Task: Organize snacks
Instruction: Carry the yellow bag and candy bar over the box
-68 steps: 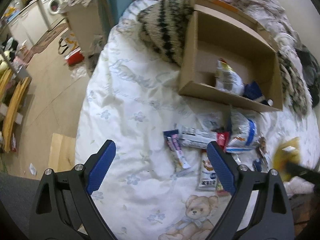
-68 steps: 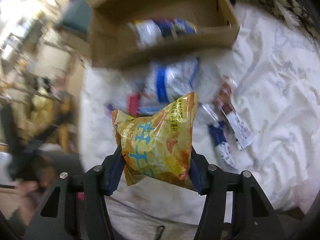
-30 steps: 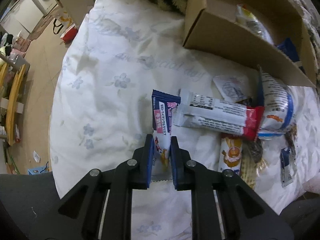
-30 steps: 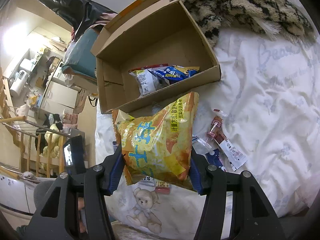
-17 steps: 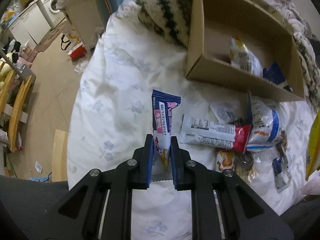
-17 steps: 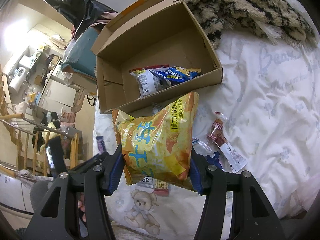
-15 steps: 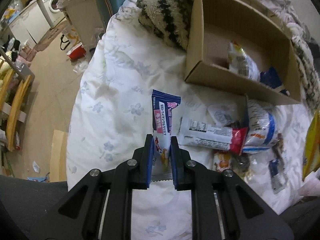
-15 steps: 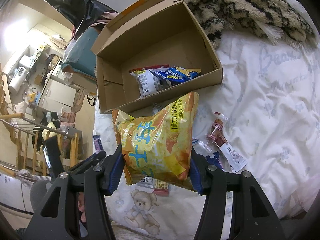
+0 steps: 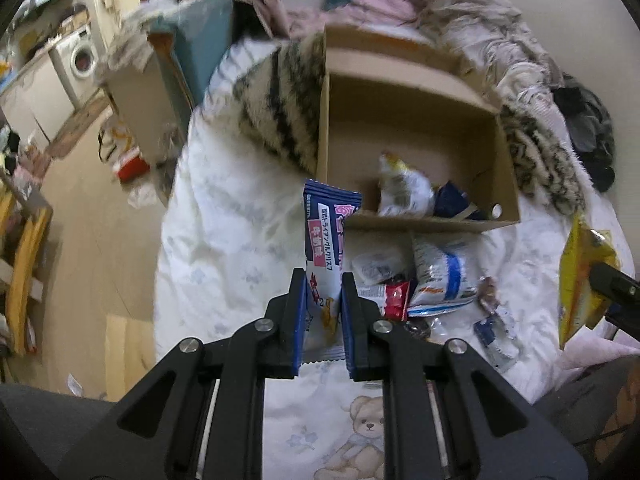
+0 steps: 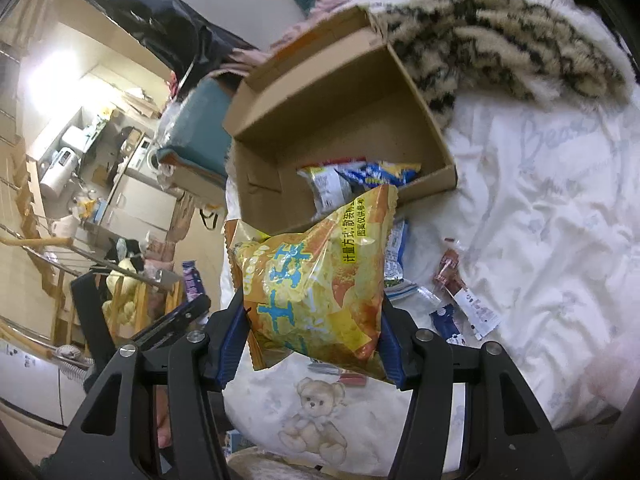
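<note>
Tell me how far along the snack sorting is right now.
Partway. Done: two packets, a white and yellow packet and a dark blue packet, lie in the brown cardboard box. In hand: the left gripper clamps a navy and white wafer bar, and the right gripper clamps a yellow crisp bag. Left: several wrappers on the white bedsheet, including a blue and white pouch.

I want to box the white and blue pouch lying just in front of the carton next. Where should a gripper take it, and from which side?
Take the white and blue pouch by its flat crimped end nearest the camera, coming straight down from above. Its middle looks puffy and likely to slip, and the red and white bar lies against its left side, so a sideways approach would probably nudge that.
</note>
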The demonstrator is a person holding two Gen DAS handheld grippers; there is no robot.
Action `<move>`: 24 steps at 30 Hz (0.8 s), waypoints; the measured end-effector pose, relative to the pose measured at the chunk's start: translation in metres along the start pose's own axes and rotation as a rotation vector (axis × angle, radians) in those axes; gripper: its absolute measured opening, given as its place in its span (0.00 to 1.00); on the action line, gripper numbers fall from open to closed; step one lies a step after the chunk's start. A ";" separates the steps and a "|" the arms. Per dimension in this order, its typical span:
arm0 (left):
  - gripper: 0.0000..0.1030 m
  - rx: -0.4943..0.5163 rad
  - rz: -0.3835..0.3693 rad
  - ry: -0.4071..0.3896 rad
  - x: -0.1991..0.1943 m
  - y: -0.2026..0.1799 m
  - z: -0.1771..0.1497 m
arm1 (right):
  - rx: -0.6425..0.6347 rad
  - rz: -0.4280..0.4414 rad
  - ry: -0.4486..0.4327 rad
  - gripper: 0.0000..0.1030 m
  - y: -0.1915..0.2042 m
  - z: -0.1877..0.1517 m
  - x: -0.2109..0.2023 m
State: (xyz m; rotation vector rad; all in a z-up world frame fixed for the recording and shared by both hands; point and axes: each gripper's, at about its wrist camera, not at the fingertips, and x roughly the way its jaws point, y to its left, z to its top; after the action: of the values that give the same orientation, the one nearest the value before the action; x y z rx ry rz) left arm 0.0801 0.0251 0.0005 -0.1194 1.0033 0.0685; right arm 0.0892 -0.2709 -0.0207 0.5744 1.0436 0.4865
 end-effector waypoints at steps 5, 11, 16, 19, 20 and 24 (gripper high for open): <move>0.13 0.032 -0.005 -0.040 -0.027 0.001 0.023 | -0.036 -0.009 -0.055 0.57 0.016 0.007 -0.027; 0.12 0.025 -0.024 -0.036 -0.016 0.008 0.042 | -0.048 -0.061 -0.090 0.57 0.015 0.019 -0.024; 0.13 0.039 -0.047 -0.026 0.011 0.002 0.062 | -0.044 -0.050 -0.078 0.57 0.007 0.038 -0.003; 0.13 0.063 -0.102 -0.025 0.028 -0.008 0.077 | -0.048 -0.048 -0.094 0.57 0.005 0.053 0.005; 0.13 0.082 -0.108 -0.030 0.033 -0.013 0.082 | -0.044 -0.044 -0.099 0.57 0.003 0.063 0.010; 0.13 0.127 -0.114 -0.036 0.053 -0.031 0.100 | -0.042 -0.044 -0.094 0.57 0.002 0.092 0.029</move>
State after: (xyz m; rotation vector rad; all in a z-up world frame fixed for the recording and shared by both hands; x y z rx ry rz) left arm 0.1959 0.0080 0.0109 -0.0589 0.9606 -0.0973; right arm 0.1840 -0.2704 -0.0037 0.5305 0.9527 0.4379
